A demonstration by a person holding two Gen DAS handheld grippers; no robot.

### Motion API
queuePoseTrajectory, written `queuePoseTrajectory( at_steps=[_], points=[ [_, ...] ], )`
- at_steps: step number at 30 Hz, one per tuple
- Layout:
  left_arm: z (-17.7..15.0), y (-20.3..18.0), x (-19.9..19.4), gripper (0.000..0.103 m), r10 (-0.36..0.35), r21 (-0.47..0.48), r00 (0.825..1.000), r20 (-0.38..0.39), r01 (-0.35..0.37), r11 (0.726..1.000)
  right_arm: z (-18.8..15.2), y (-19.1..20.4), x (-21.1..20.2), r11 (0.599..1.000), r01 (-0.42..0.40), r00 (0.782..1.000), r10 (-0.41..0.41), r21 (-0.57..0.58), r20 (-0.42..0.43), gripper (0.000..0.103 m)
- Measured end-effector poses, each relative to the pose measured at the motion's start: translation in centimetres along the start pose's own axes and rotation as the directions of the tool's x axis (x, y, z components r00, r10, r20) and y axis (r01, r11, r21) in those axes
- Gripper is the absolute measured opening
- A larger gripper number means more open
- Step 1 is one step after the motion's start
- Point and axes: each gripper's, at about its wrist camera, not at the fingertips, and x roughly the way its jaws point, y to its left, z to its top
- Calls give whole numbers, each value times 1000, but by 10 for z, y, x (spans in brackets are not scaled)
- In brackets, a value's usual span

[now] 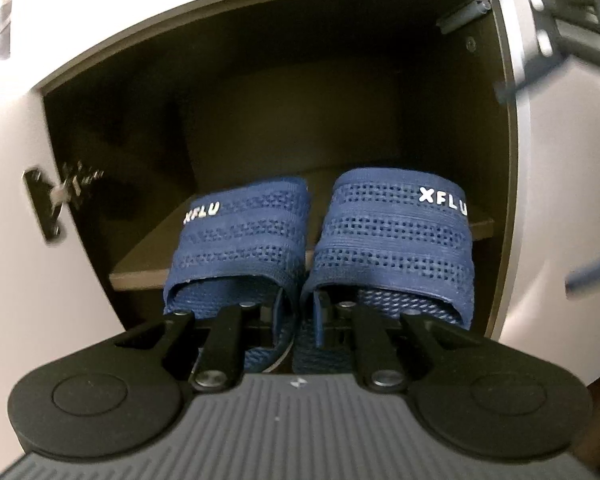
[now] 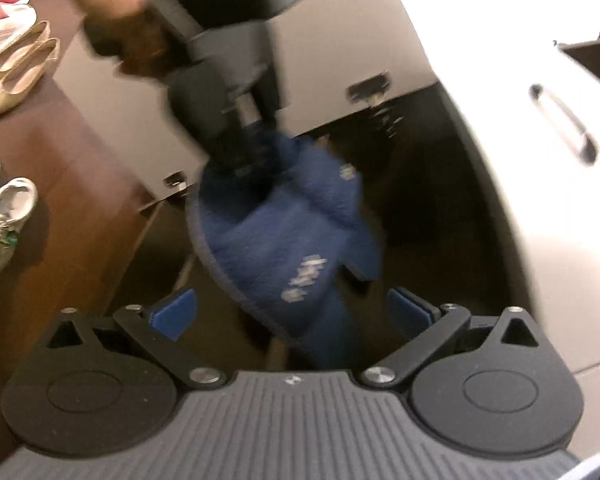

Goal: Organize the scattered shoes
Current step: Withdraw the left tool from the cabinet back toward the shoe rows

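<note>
Two navy blue slide sandals marked XFLU, a left one [image 1: 240, 240] and a right one [image 1: 396, 236], are held side by side in front of an open cabinet compartment, toes over its dark shelf [image 1: 148, 256]. My left gripper [image 1: 300, 316] is shut on the inner edges of both sandals. In the right wrist view the same pair [image 2: 288, 236] shows blurred, hanging from the left gripper [image 2: 236, 148]. My right gripper [image 2: 292, 312] is open and empty, its blue pads [image 2: 176, 312] wide apart below the sandals.
The white cabinet [image 1: 12, 240] has open doors with hinges [image 1: 48, 204] and a handle [image 2: 564, 124]. On the brown floor at left lie beige flats [image 2: 16, 72], white sneakers [image 2: 4, 220] and red-and-white sneakers [image 2: 4, 12].
</note>
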Motion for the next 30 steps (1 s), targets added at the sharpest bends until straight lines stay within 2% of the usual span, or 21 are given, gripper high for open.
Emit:
queuePoseTrajectory(
  at_steps=[5,10,18,27,29,30],
  points=[
    [27,-5,28,16,-7,36,998,-70,10,999,-12,3,12,997,-27,999,25,76,26,99],
    [48,-10,57,16,7,17,994,-112,-6,1000,-26,11,9,991,-47,996,36,127,81,99],
    [64,-23,84,16,-10,-24,992,-123,7,1000,-53,40,-8,986,-113,981,91,121,169,99],
    [71,-32,104,17,-15,-74,994,-105,7,997,-64,60,-5,980,-148,976,123,131,182,99],
    [68,-34,99,28,-18,-81,996,-91,11,997,-67,62,-6,979,-149,975,123,138,183,99],
    [66,-33,95,50,-23,-87,997,-76,17,996,-68,63,-7,979,-149,975,122,141,183,99]
  ],
)
